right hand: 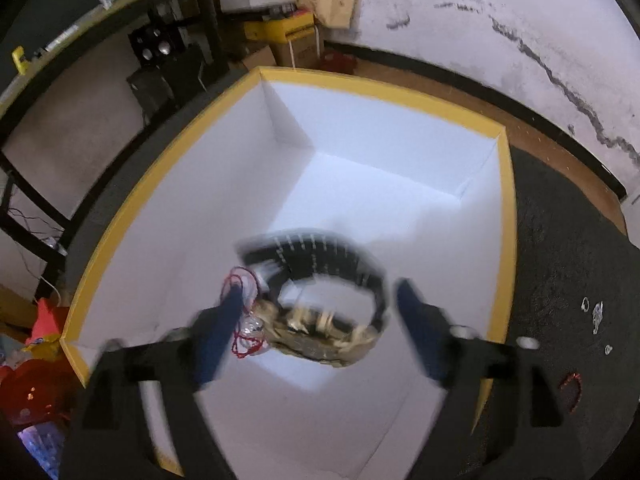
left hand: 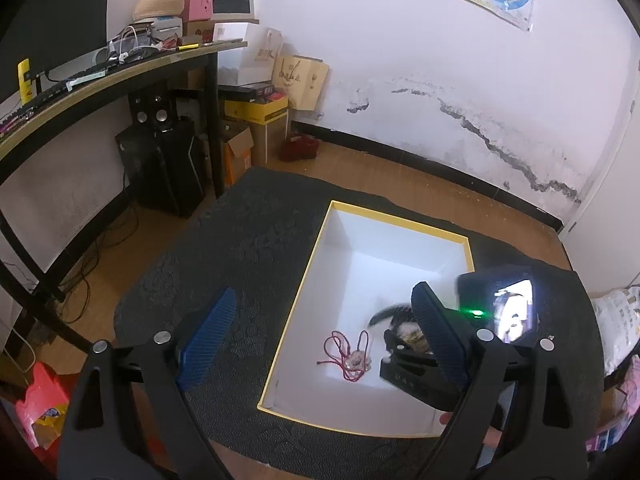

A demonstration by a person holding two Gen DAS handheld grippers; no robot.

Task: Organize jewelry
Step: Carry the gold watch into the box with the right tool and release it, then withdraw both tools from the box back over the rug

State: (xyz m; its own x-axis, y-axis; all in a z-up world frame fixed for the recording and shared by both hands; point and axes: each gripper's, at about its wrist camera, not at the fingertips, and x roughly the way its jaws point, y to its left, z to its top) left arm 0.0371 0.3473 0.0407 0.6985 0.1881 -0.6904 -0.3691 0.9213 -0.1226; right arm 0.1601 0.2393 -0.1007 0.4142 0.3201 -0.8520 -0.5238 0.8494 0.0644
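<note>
A white box with a yellow rim [left hand: 298, 300] [right hand: 506, 220] lies open on a black mat [left hand: 240, 240]. Inside it lies a red cord necklace [left hand: 348, 354] [right hand: 244, 280] with a small pendant. A gold watch with a black strap [right hand: 320, 332] [left hand: 414, 338] appears blurred beside the necklace, down in the box. My right gripper [right hand: 320, 288] reaches into the box, open, its blue fingers on either side of the watch and clear of it. My left gripper [left hand: 324, 290] hovers open over the box's left rim with nothing between its fingers. In the left wrist view its right finger hides part of the right gripper.
Small silver pieces [right hand: 596, 312] and a red bracelet [right hand: 570, 390] lie on the mat right of the box. A desk [left hand: 120, 80] with clutter, a computer tower [left hand: 168, 168] and cardboard boxes [left hand: 256, 120] stand at the left, by the wall.
</note>
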